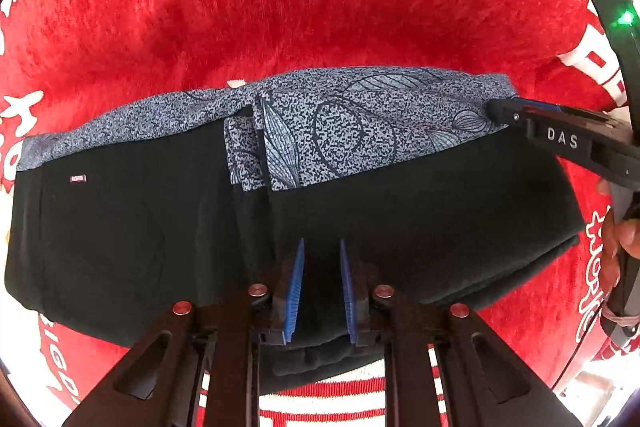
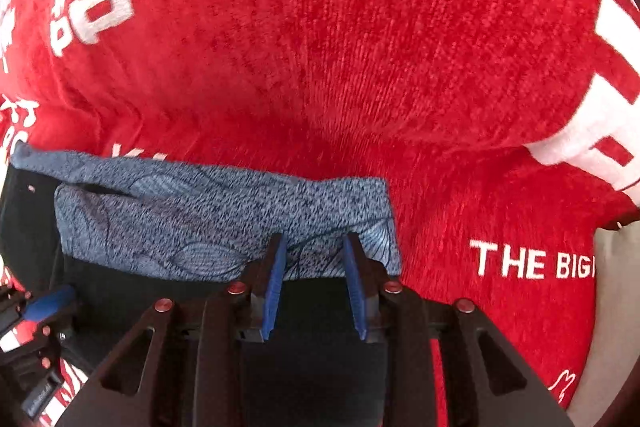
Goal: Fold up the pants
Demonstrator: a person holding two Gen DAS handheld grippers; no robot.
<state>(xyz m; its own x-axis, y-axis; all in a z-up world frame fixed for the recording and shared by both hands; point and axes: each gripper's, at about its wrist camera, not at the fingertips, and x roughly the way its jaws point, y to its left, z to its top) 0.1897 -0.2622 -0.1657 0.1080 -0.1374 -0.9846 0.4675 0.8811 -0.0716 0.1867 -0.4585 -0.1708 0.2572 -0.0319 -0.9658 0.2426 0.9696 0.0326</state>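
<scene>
**Ana:** Though the pants (image 1: 168,227) already lie as a compact black slab on the red blanket (image 1: 320,7), I would not call the fold finished; a band of blue patterned fabric (image 1: 352,119) shows along the far edge, bunched and overlapping near the middle.

**Ben:** Agreed; judging by the shape, the legs have been brought over the body at least once, and the bundle sits near the blanket's middle, with white lettering well apart on either side; what of the tools?

**Ana:** The left gripper (image 1: 321,251) hangs over the near edge of the black cloth, its blue pads (image 1: 295,287) drawn close; I read it as closed, though whether cloth is pinched there, I cannot tell.

**Ben:** And the right gripper (image 2: 316,247) stands at the patterned band's right end; its jaws are part way apart, the tips over the fabric; from the left wrist view it reaches the band's corner from the side; a hand (image 1: 614,243) carries it, but I see no firm pinch yet.

**Ana:** So what is left, I judge, is one more fold or a tidy of that patterned edge; the corner at right looks the likely place to take hold.
</scene>
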